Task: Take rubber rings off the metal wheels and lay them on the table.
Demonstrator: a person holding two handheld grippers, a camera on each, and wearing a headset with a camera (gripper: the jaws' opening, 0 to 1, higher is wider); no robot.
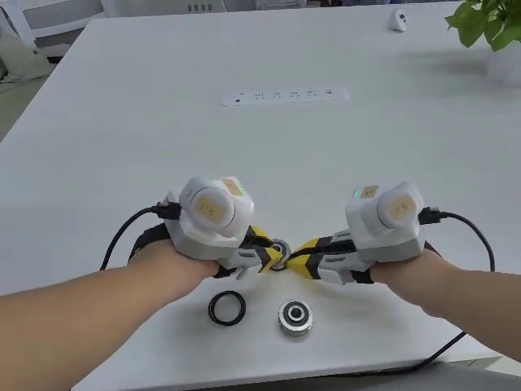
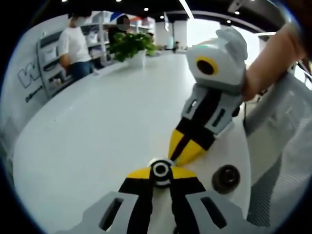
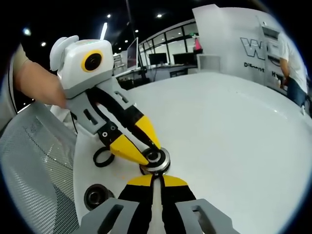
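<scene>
A small metal wheel [image 1: 279, 251] is held just above the table between both grippers. My left gripper [image 1: 264, 257] is shut on it; its yellow tips clamp the wheel [image 2: 160, 169] from both sides. My right gripper [image 1: 297, 262] faces it with its jaws shut, the tips [image 3: 156, 179] touching the near rim of the wheel [image 3: 155, 158]; whether they pinch anything I cannot tell. A loose black rubber ring [image 1: 227, 308] lies on the table in front of my left hand. A second wheel [image 1: 295, 317] with a dark ring lies flat beside it.
A white power strip [image 1: 285, 95] lies mid-table. A potted plant [image 1: 488, 24] stands at the far right corner, with a small white object [image 1: 397, 19] near it. A black cable [image 1: 456, 346] runs by the front edge. A person [image 2: 73, 51] stands by shelves beyond the table.
</scene>
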